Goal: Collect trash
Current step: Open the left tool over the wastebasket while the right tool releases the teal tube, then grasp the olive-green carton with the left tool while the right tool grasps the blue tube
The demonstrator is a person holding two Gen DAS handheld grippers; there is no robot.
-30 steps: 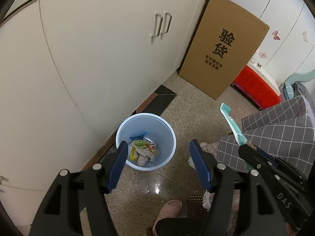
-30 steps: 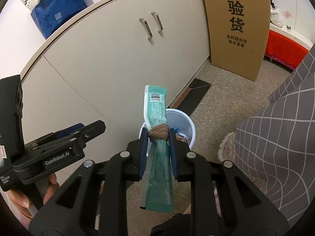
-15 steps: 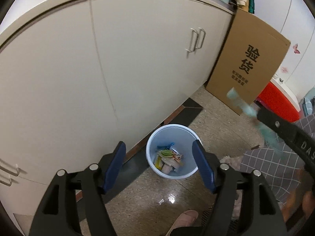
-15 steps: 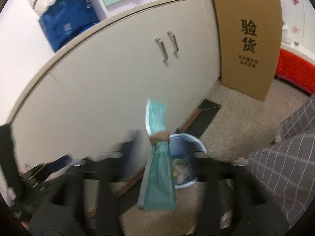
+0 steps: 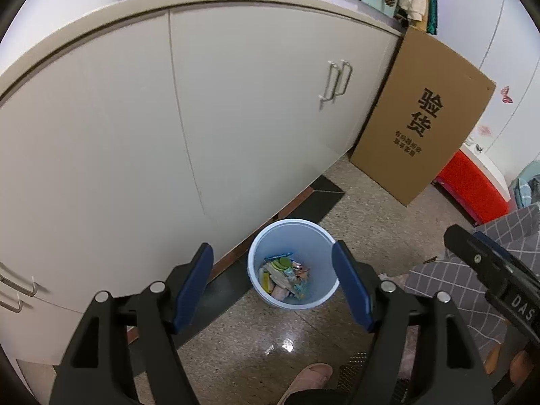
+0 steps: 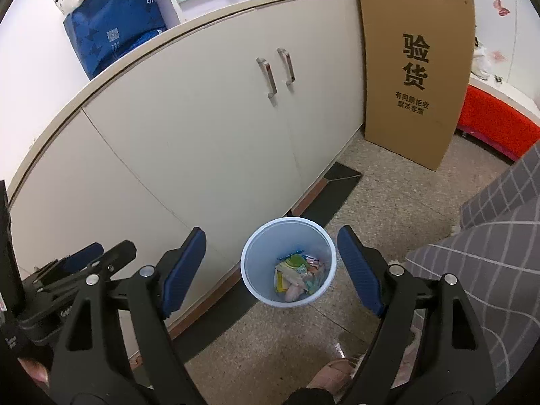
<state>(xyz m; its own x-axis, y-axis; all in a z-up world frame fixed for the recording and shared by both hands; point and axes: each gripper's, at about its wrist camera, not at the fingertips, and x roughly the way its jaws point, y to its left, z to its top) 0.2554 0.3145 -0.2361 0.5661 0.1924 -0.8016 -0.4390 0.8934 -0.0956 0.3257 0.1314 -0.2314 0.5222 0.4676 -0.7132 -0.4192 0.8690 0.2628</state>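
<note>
A pale blue trash bin stands on the speckled floor against the white cabinet; it also shows in the right wrist view. Several wrappers lie in its bottom, also seen in the right wrist view. My left gripper is open and empty, high above the bin. My right gripper is open and empty, also above the bin. The right gripper's body shows at the right of the left wrist view; the left gripper's body shows at the left of the right wrist view.
White cabinet doors run along the left. A large cardboard box leans at the cabinet's end, a red box beyond it. A grey checked cloth is at the right. A pink slipper is below.
The right gripper opened and let go of the teal wrapper, which is no longer between its fingers. Both grippers rose, so the bin looks smaller.
</note>
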